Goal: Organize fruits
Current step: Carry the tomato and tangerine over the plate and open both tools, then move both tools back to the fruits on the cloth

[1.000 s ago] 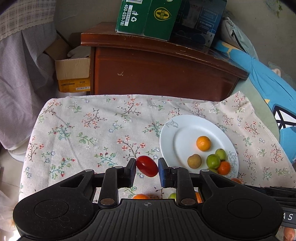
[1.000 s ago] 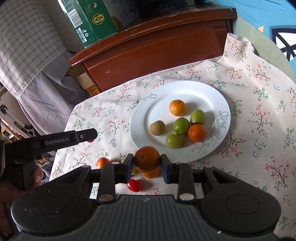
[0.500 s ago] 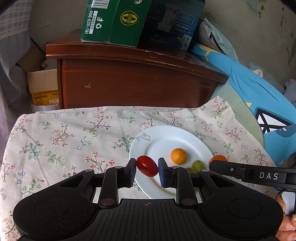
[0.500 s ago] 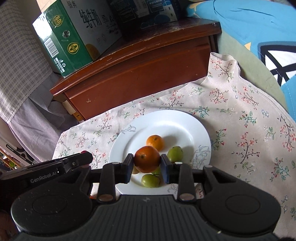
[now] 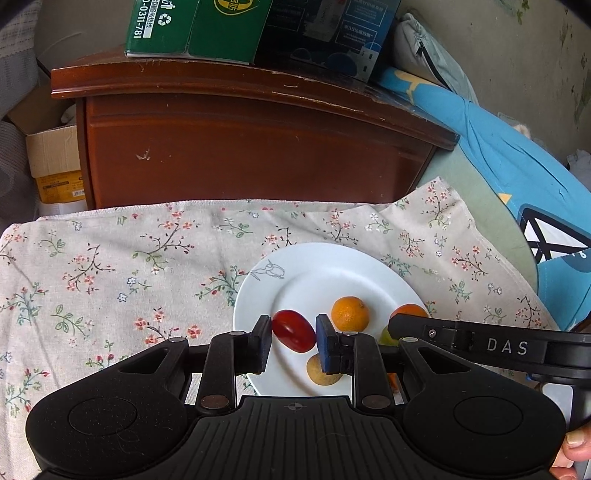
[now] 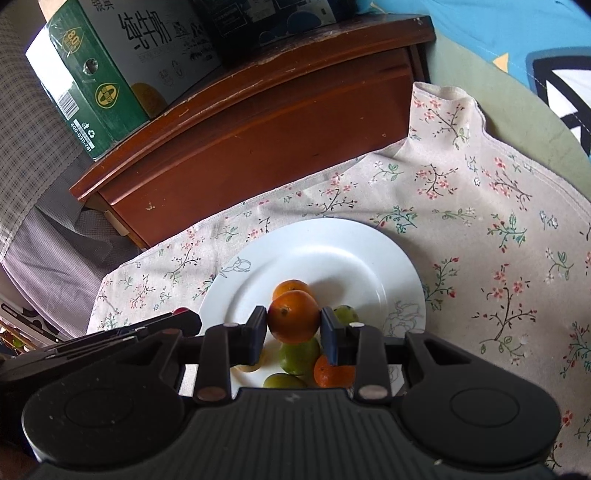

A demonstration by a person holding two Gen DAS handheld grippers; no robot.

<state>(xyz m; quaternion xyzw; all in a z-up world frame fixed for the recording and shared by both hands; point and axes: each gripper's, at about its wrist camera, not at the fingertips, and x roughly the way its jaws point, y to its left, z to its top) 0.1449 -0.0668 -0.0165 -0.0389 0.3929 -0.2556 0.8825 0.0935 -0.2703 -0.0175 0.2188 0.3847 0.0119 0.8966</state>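
My left gripper (image 5: 294, 338) is shut on a red cherry tomato (image 5: 293, 335), held just above the near left part of the white plate (image 5: 317, 266). On that plate lie an orange (image 5: 349, 314) and a brownish fruit (image 5: 321, 371). In the right wrist view my right gripper (image 6: 294, 325) is shut on an orange (image 6: 293, 320) over the white plate (image 6: 332, 254). Beneath it sit another orange (image 6: 291, 287), green fruits (image 6: 299, 353) and a small orange (image 6: 330, 372). The right gripper's arm (image 5: 480, 345) crosses the left wrist view, hiding some fruit.
The plate rests on a flowered cloth (image 5: 110, 266). Behind the cloth stands a brown wooden cabinet (image 5: 240, 147) with a green carton (image 5: 195, 29) on top. A blue cushion (image 5: 517, 162) lies to the right and a cardboard box (image 5: 55, 166) to the left.
Both grippers have moved forward over the plate, each still holding its fruit. The loose fruits on the cloth have dropped out of sight, and the plate's fruits now sit partly under the fingers.
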